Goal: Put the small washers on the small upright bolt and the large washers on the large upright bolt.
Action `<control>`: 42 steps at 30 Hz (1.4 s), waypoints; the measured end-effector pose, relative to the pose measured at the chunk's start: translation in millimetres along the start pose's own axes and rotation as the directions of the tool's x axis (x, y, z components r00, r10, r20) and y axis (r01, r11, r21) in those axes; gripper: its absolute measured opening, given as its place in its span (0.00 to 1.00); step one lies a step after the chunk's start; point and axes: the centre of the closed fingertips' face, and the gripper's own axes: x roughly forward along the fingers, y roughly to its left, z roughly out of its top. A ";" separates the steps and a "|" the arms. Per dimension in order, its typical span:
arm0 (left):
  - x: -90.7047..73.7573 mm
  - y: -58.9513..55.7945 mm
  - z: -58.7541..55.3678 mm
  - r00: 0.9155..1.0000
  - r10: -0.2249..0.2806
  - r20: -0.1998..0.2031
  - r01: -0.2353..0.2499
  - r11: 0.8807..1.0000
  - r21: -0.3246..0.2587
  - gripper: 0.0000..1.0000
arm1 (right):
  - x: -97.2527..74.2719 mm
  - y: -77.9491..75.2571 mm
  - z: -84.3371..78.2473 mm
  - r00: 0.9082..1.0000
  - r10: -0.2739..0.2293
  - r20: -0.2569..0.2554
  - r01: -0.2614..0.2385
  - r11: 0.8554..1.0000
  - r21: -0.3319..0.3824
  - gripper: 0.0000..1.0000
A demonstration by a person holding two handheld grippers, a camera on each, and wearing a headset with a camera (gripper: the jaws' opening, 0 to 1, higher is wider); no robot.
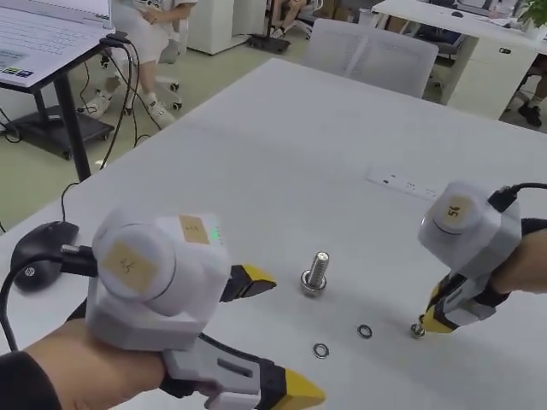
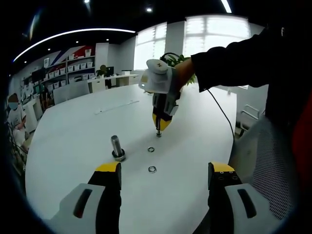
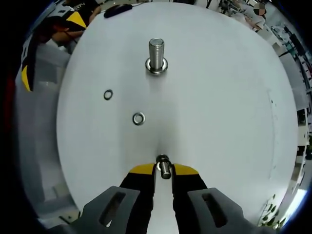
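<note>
Closest to the person, the left gripper (image 1: 278, 337) hangs over the near edge of the white surface (image 1: 282, 162), its fingers released and wide apart, grasping nothing. Just beyond it two washers lie loose and flat: the nearer washer (image 1: 320, 350) and, at about two o'clock from it, the farther washer (image 1: 365, 330). Both look like small ones, and I judge that neither has gone onto a bolt yet. At three o'clock from them the right gripper (image 1: 432, 323) comes down steeply, its fingers clenched on the small bolt (image 1: 418, 329), which stands on the surface. The right gripper view shows it pinched between the yellow tips, but I cannot tell whether a washer already sits on it. Farther in, at eleven o'clock from the loose washers, the large bolt (image 1: 317, 272) stands upright with a ring at its foot. That may be a large washer already on, or only the bolt's own head. So the job looks part done at best, with these two washers left. As for writing, each gripper carries a tan sticker with dark marks too blurred to read. The black mouse (image 1: 38, 252) at nine o'clock bears a pale logo I cannot make out. The power strip (image 1: 402, 184) and the laptop (image 1: 43, 34) beyond show nothing legible.
</note>
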 end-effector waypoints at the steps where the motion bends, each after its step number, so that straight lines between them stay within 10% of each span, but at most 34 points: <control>1: -0.1 0.1 -0.2 1.000 0.001 -0.001 -0.001 1.000 -0.001 0.72 | 1.3 0.5 -0.4 1.000 0.000 -0.003 0.000 1.000 -0.004 0.14; 42: 0.1 1.7 -1.2 1.000 0.007 -0.009 -0.007 1.000 -0.004 0.72 | 12.8 -7.9 -0.9 1.000 0.000 -0.010 0.000 1.000 -0.017 0.20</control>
